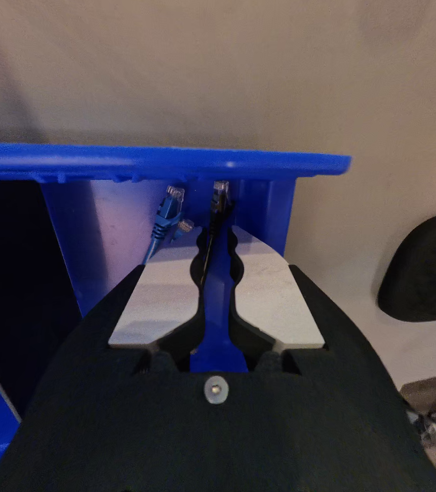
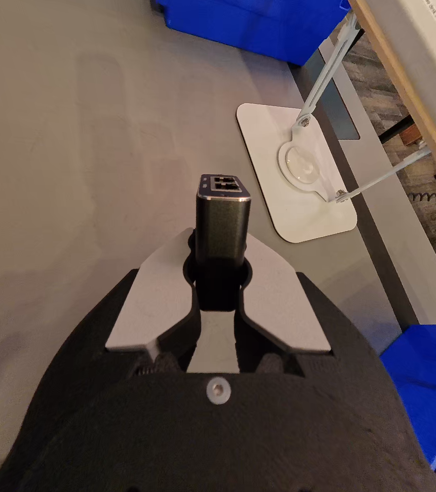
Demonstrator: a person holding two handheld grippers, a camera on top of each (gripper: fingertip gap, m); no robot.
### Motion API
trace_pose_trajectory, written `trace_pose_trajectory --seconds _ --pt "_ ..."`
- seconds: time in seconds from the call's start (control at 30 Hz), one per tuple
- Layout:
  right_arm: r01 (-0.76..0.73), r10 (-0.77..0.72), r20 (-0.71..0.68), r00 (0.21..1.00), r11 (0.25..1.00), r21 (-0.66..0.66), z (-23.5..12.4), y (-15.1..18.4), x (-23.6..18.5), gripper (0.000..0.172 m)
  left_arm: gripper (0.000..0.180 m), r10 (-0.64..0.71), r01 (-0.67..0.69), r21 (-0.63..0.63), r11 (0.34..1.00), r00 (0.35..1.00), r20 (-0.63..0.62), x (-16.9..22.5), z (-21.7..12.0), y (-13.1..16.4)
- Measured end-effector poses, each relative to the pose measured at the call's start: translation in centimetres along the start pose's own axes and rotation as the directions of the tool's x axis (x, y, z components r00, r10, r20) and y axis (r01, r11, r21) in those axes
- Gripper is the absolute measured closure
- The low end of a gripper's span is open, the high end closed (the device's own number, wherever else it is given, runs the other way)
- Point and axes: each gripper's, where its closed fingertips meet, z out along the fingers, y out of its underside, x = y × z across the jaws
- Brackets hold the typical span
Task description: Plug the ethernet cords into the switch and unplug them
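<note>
the right gripper point(image 2: 219, 255) grips a dark switch point(image 2: 220, 226) in its jaws, ports facing away; both pads press its sides. a white stand base point(image 2: 272, 170) sits on the grey bench point(image 2: 78, 133) to the right; blue bins point(image 2: 251, 29) lie beyond.

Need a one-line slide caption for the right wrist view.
Right gripper clamps a dark switch above the grey table, its two empty ports facing away.

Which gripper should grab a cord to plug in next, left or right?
Left, probably. The left gripper is open right by the black cord and blue cord, while the right gripper already holds the switch.
</note>
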Motion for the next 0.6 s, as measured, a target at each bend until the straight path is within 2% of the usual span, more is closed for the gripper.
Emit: trace_pose_trajectory --seconds 0.03,0.13,0.33,0.43,0.6 --pt "-0.003 0.003 0.0 1.0 1.0 -0.001 0.0 0.2 0.0 0.145 0.166 0.005 -0.005 -0.028 1.0 1.0 -0.011 0.0 0.4 0.3" --pt "-0.009 0.009 -0.002 1.0 1.0 0.002 -0.1 0.5 0.2 0.145 0.164 0.024 -0.025 -0.06 0.998 1.0 -0.012 -0.3 1.6 0.5" --pt "-0.018 0.018 -0.006 1.0 1.0 0.007 -0.3 1.0 0.5 0.145 0.169 0.03 -0.028 -0.037 0.999 0.999 0.037 -0.3 1.7 0.3" --pt "-0.017 0.017 -0.005 1.0 1.0 0.009 -0.3 1.1 0.5 0.145 0.172 0.03 -0.022 -0.055 0.998 0.988 0.153 -1.4 1.3 1.0" --pt "-0.008 0.008 -0.014 1.0 1.0 0.014 -0.7 0.7 0.6 0.145 0.172 -0.013 0.008 0.019 1.0 0.948 0.319 -2.9 -1.8 1.2"
